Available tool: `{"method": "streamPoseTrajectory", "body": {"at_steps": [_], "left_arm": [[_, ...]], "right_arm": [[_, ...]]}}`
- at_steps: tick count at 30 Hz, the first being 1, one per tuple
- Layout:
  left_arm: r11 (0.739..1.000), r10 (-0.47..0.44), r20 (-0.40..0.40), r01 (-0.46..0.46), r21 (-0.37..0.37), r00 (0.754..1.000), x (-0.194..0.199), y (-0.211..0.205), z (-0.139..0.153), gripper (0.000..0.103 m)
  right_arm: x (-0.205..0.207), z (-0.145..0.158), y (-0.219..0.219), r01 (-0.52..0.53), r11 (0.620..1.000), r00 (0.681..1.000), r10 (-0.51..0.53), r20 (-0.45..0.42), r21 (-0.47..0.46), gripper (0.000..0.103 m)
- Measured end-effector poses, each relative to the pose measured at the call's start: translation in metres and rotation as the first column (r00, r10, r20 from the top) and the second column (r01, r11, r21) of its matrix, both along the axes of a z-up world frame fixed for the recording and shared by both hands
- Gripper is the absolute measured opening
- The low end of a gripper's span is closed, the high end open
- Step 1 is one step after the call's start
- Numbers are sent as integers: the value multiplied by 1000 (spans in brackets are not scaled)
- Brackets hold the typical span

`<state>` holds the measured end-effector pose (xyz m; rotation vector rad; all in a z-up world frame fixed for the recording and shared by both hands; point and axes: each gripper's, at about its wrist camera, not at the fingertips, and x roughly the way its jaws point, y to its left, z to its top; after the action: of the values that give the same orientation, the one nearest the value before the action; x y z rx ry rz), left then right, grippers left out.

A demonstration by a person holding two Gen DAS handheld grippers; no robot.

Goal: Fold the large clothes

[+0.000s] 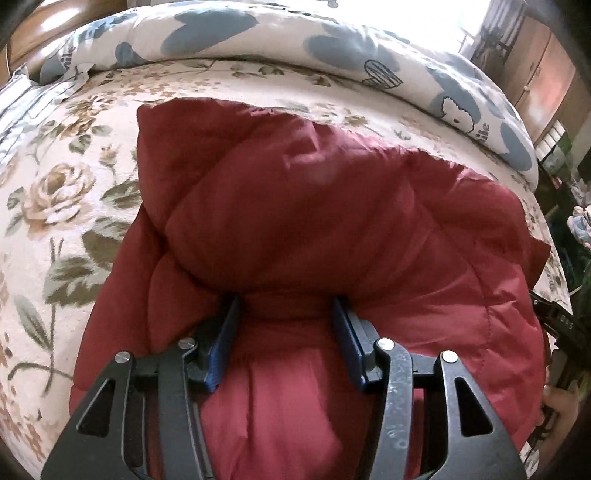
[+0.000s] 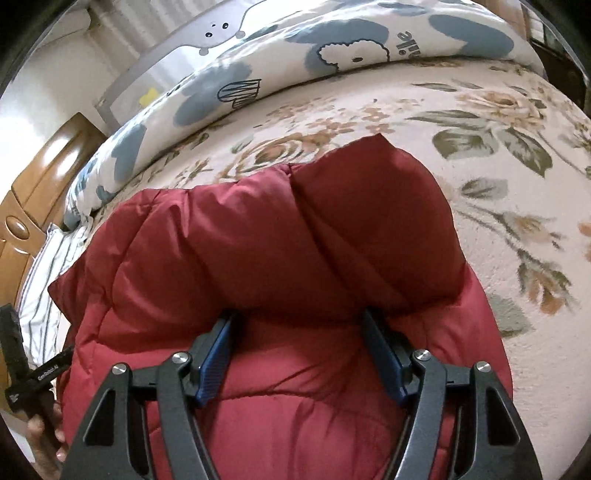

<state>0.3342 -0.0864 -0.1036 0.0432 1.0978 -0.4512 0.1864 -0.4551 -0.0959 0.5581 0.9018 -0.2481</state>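
Observation:
A dark red padded jacket (image 1: 314, 221) lies bunched on a floral bedspread (image 1: 55, 192). It also fills the right wrist view (image 2: 258, 251). My left gripper (image 1: 286, 299) is open, its blue-padded fingers (image 1: 225, 339) wide apart with the tips tucked under a puffy fold of the jacket. My right gripper (image 2: 297, 314) is open too, its fingers (image 2: 218, 358) spread and the tips hidden under another raised fold. Neither pair of pads pinches cloth that I can see.
A white duvet with blue shapes (image 1: 258, 33) is rolled along the far side of the bed, also in the right wrist view (image 2: 295, 55). A wooden headboard (image 2: 33, 206) and striped pillow (image 2: 48, 273) are at the left. Wooden cabinets (image 1: 543, 77) stand beyond the bed.

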Motion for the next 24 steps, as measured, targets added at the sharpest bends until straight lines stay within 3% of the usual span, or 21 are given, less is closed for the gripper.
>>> {"method": "streamPoseTrajectory", "body": {"at_steps": [7,15,24], "left_arm": [[1000,-7,-3,7,-8,1000,-6,4,11,51],[996,-30,41,34,-86,999,-38,32,41,51],[983,2,51,8,-183,999,-54,69,55,52]], "right_arm": [[0,0,-1,-2,1000,1000,2,3,-5,69],[-1,3,-1,-1,1000,1000,1,19,-5,69],[-52,45,10,-59,998,994,62,93,-30,74]]}}
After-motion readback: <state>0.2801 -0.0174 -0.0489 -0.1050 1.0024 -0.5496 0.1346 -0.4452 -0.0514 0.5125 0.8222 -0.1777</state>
